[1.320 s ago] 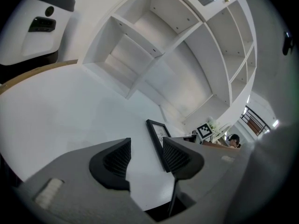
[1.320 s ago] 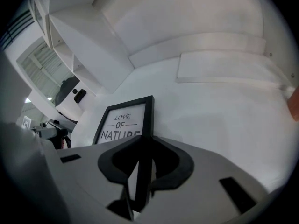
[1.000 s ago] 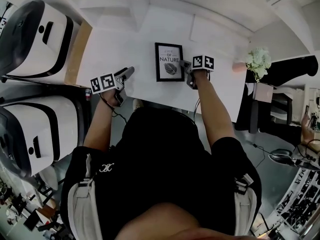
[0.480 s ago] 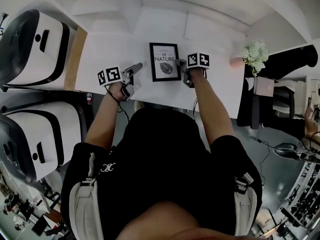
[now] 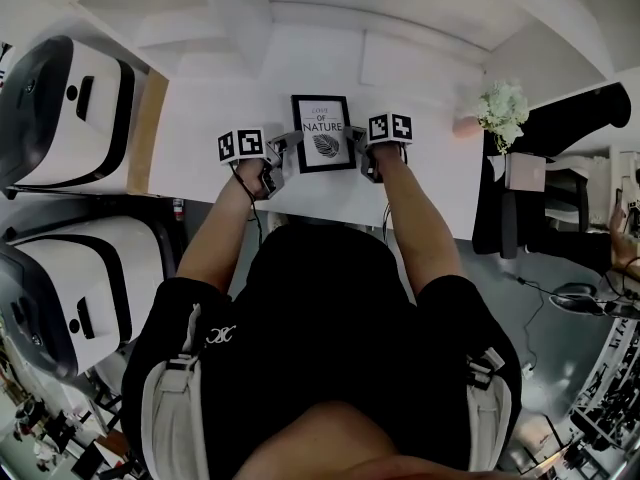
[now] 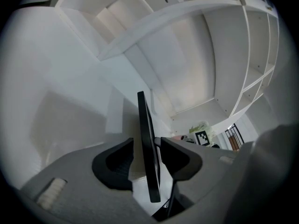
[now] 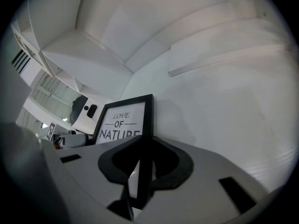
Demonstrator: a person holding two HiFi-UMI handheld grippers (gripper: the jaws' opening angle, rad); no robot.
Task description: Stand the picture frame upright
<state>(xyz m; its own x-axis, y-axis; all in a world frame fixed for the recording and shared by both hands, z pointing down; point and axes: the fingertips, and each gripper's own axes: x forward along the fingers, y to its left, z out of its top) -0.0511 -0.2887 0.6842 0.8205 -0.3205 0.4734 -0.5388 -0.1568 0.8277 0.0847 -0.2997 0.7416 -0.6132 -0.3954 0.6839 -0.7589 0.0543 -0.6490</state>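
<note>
Through my left gripper (image 6: 145, 143) camera I see the picture frame (image 6: 148, 162) edge-on, a thin dark slab running up between the two jaws. The jaws have just been closing around it; the one on the picture's right sits just against it, while a slim gap shows on the other side. Past the frame lies the white table (image 6: 70, 125) with white shelves (image 6: 224, 55) above, and far off to the right there are pale flowers (image 6: 202, 127) just above a marker cube (image 6: 202, 137).
</note>
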